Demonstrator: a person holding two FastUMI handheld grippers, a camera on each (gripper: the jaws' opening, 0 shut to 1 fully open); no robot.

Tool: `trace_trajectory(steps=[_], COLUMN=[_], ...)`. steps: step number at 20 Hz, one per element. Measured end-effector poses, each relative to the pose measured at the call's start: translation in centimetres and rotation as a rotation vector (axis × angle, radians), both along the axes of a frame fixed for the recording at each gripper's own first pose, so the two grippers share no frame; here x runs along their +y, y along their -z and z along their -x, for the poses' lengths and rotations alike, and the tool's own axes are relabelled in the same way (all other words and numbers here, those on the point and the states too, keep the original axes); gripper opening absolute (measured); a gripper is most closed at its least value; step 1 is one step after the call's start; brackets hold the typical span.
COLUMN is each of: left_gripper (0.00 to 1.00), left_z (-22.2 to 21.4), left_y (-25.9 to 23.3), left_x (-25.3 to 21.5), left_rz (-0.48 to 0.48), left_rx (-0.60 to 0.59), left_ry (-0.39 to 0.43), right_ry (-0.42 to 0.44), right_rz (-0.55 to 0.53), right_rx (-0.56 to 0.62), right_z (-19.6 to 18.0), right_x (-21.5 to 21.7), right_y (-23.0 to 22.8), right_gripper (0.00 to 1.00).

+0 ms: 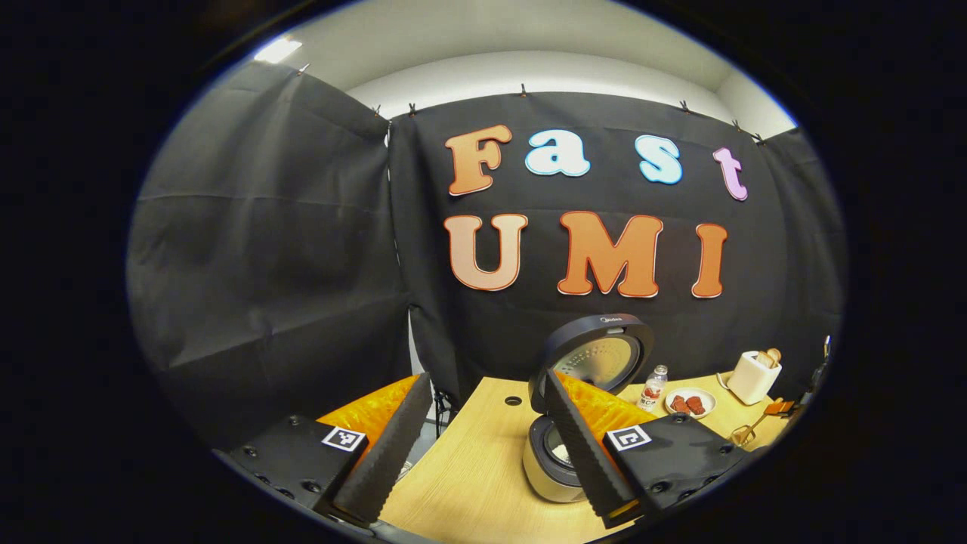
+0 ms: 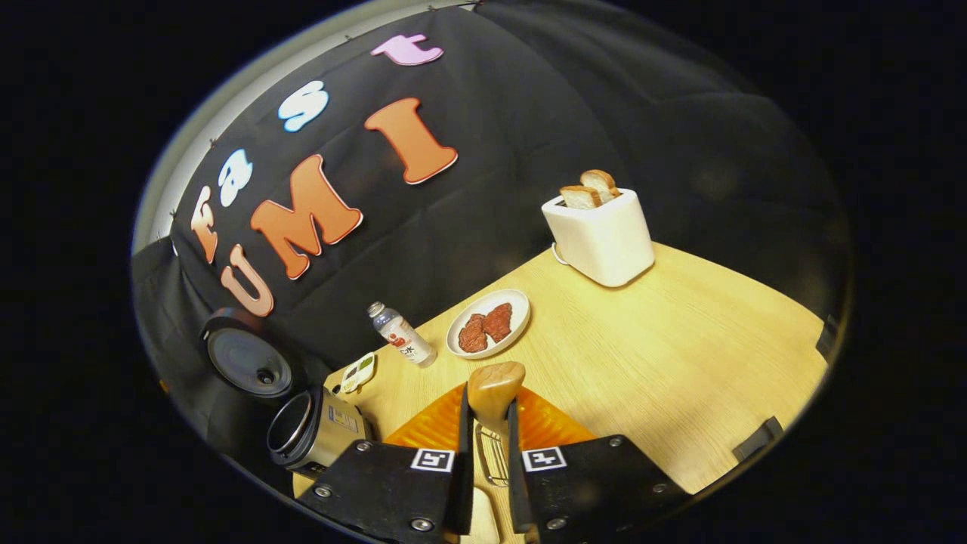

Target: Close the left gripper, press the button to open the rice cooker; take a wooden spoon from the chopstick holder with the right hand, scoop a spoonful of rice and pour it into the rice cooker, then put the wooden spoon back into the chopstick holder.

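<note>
The rice cooker (image 1: 545, 476) stands on the wooden table (image 1: 468, 468) with its round lid (image 1: 597, 353) swung up. My left gripper (image 1: 486, 378) is open wide just in front of it, and its right finger (image 1: 585, 453) hides part of the pot. Seen from the right gripper view, the cooker (image 2: 313, 431) is at the lower left, lid (image 2: 249, 364) raised. My right gripper (image 2: 489, 397) is shut on the wooden spoon (image 2: 495, 385), whose rounded end sticks up between the fingers. The wire chopstick holder (image 2: 491, 453) lies directly below, between the fingers.
A small bottle (image 2: 400, 336), a plate (image 2: 462, 316) with meat pieces and a white toaster (image 2: 600, 242) holding two bread slices stand along the table's back. A small white packet (image 2: 359, 372) lies near the cooker. Bare wood stretches to the right of the spoon.
</note>
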State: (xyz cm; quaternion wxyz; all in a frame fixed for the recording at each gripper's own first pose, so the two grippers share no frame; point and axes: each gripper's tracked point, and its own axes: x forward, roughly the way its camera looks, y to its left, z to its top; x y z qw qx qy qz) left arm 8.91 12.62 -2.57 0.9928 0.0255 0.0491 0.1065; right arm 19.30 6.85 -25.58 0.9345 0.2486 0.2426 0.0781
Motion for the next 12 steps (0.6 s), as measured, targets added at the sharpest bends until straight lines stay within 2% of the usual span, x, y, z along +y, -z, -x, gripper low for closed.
trace_trajectory(steps=[2,5,6,9,11,12], left_gripper=[0.98,0.98,0.99,1.0,0.98,0.99], left_z=[-0.1,-0.3,-0.4,-0.7,-1.1,-1.5], left_y=[-0.1,0.0,0.0,-0.6,-1.2,-1.6], left_x=[-1.0,-2.6,-2.8,-3.7,-4.5,-5.0], left_rz=[-0.013,-0.008,-0.001,0.02,0.024,0.025], left_rx=[0.003,0.015,0.018,0.008,0.0,-0.003], left_ry=[0.008,0.041,0.047,0.049,0.053,0.062], right_ry=[0.033,0.053,0.06,0.089,0.101,0.1], right_rz=[0.027,0.099,0.116,0.165,0.224,0.25], right_rx=[0.005,0.013,0.007,-0.011,-0.037,-0.062], right_z=[-0.1,-0.2,-0.2,-0.6,-0.6,-0.6], right_x=[-1.6,-3.8,-4.2,-6.0,-7.0,-7.1], right_y=[0.5,0.4,-0.3,-2.9,-5.5,-7.3], right_gripper=[0.25,0.45,0.5,0.76,0.89,0.93])
